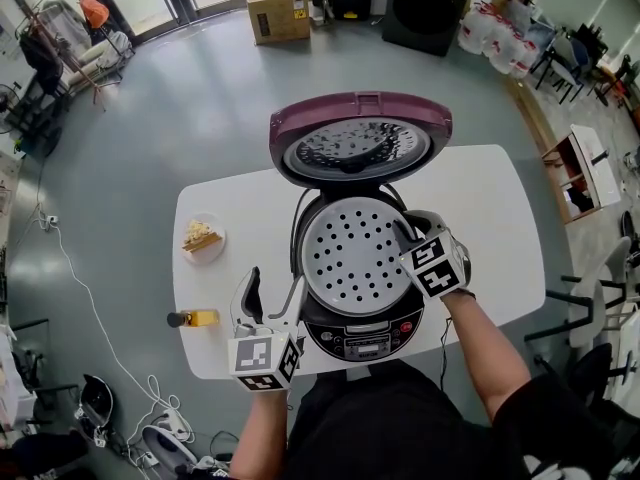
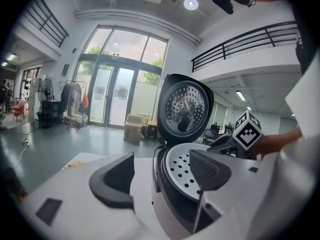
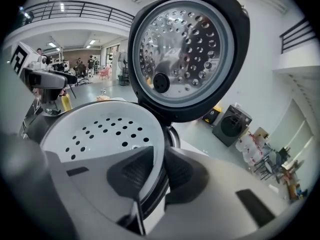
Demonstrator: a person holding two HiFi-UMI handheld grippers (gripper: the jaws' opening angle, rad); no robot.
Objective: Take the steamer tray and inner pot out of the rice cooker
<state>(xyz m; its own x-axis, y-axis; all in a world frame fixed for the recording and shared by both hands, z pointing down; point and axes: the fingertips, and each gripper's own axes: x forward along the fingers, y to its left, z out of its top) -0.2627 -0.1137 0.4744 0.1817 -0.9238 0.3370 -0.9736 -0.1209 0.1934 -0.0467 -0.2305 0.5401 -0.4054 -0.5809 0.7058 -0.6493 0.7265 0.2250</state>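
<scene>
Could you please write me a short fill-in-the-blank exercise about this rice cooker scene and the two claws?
The right claw is shut on the rim of the perforated ____. The left claw is ____, gripping nothing. In the head view, the plate of food lies to the ____ of the rice cooker.
Missing words: steamer tray; open; left.

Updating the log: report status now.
Right gripper shut on tray rim. Left gripper open by cooker, left side. Tray seated in cooker, lid up. Nothing blocks the lift.
</scene>
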